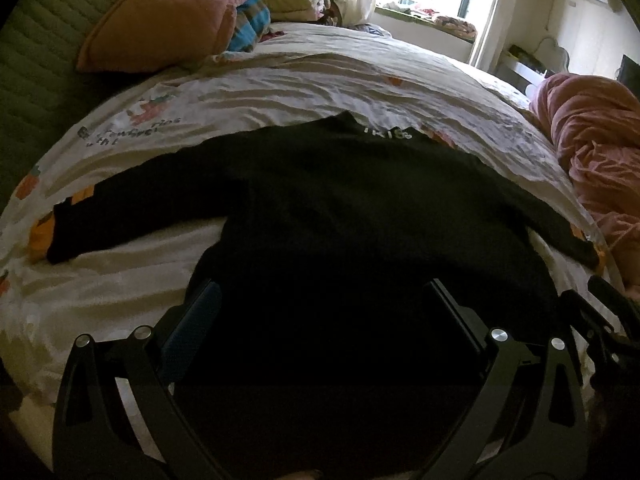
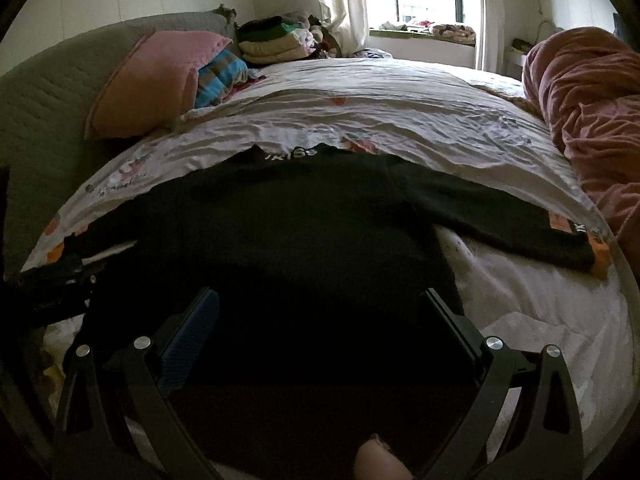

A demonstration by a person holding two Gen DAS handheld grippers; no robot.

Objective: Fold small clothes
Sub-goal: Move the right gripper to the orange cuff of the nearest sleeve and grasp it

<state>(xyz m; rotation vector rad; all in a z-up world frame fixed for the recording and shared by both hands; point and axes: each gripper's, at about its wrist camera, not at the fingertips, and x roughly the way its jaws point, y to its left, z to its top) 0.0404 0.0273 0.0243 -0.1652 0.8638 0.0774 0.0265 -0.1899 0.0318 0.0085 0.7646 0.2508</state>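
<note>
A black long-sleeved top (image 1: 340, 200) lies spread flat on the bed, sleeves out to both sides and collar with white letters at the far end; it also shows in the right wrist view (image 2: 280, 232). My left gripper (image 1: 322, 292) is open, its jaws wide apart over the top's near hem on the left side. My right gripper (image 2: 320, 296) is open too, over the near hem on the right side. The right gripper shows at the right edge of the left wrist view (image 1: 600, 320), and the left gripper at the left edge of the right wrist view (image 2: 52, 284).
The bed has a white printed sheet (image 1: 280, 88). A pink pillow (image 1: 160, 20) and a striped cushion (image 1: 250, 24) lean on the green headboard (image 1: 32, 60). Folded clothes (image 2: 272, 40) are stacked at the far corner. A pink duvet (image 2: 592, 112) is bunched at the right.
</note>
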